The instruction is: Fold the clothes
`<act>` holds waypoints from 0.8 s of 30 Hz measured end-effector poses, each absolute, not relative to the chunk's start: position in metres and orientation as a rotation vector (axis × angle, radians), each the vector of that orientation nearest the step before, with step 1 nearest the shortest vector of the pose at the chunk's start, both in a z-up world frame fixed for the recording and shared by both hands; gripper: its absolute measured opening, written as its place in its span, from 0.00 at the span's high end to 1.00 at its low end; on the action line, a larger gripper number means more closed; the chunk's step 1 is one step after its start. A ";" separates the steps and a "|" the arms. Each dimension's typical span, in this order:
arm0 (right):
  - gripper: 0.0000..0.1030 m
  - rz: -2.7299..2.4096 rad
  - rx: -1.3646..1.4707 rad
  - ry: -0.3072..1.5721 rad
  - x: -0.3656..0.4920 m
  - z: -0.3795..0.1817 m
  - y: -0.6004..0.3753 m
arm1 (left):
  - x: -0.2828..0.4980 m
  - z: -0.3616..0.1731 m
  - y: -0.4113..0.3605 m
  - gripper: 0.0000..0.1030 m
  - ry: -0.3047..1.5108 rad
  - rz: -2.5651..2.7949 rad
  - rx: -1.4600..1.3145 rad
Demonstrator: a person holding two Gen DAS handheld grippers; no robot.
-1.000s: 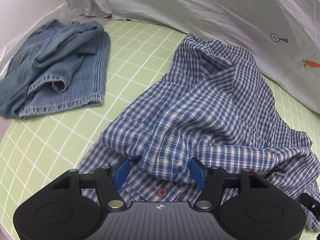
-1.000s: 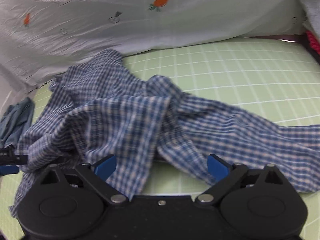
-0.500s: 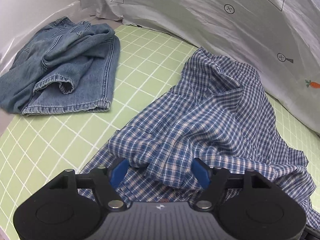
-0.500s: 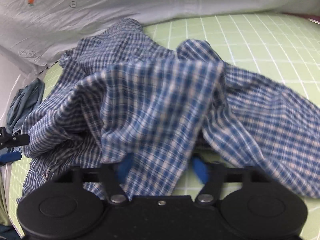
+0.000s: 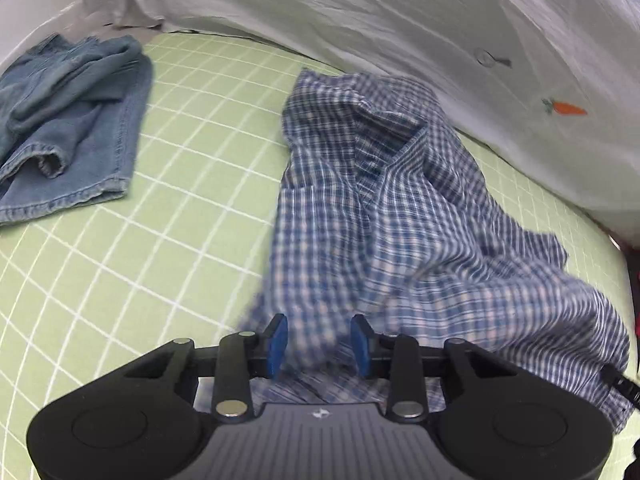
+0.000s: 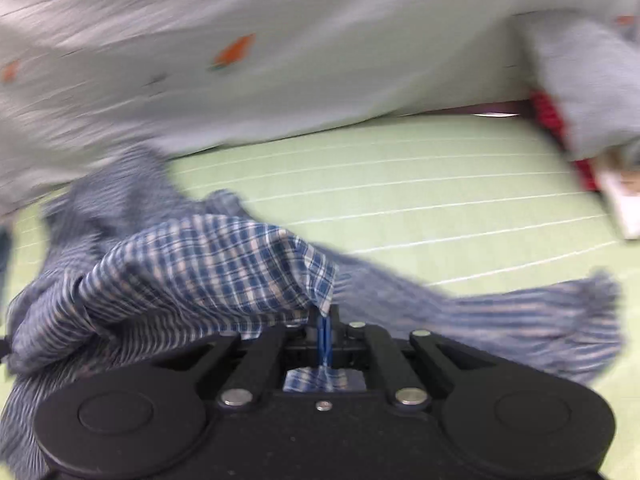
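Note:
A crumpled blue-and-white checked shirt (image 5: 400, 208) lies on the green gridded mat (image 5: 180, 220). My left gripper (image 5: 319, 344) is at the shirt's near edge, its blue pads a hand's width apart with a bunch of the cloth between them, gripping it loosely. In the right wrist view my right gripper (image 6: 323, 338) is shut tight on an edge of the shirt (image 6: 208, 268) and holds it lifted above the mat (image 6: 440, 208); the cloth drapes left over the gripper body. This view is blurred by motion.
Folded blue jeans (image 5: 68, 120) lie at the mat's far left. A white sheet with carrot prints (image 5: 440, 32) hangs along the back. Red and white items (image 6: 592, 168) sit at the mat's right edge.
My right gripper has closed from wide open onto the shirt and swung right, lifting cloth. My left gripper narrowed around the shirt edge and the shirt has been pulled out longer.

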State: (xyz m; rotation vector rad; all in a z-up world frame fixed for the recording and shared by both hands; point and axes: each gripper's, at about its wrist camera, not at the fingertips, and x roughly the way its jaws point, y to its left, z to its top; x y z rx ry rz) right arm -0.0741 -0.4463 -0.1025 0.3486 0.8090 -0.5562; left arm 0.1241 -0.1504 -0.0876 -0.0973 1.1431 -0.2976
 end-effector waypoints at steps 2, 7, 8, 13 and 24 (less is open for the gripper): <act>0.98 -0.571 0.382 0.802 -0.079 -0.102 -0.454 | 0.122 -0.089 -0.161 0.63 1.152 -0.341 -0.103; 0.97 -0.573 0.397 0.820 -0.081 -0.106 -0.450 | 0.118 -0.083 -0.178 0.63 1.117 -0.420 -0.111; 0.96 -0.572 0.402 0.826 -0.080 -0.108 -0.449 | 0.117 -0.082 -0.181 0.63 1.114 -0.431 -0.109; 0.94 -0.570 0.410 0.854 -0.074 -0.117 -0.450 | 0.125 -0.083 -0.188 0.63 1.132 -0.479 -0.144; 0.28 -0.618 0.488 0.872 -0.077 -0.128 -0.458 | 0.127 -0.084 -0.204 0.45 1.137 -0.568 -0.121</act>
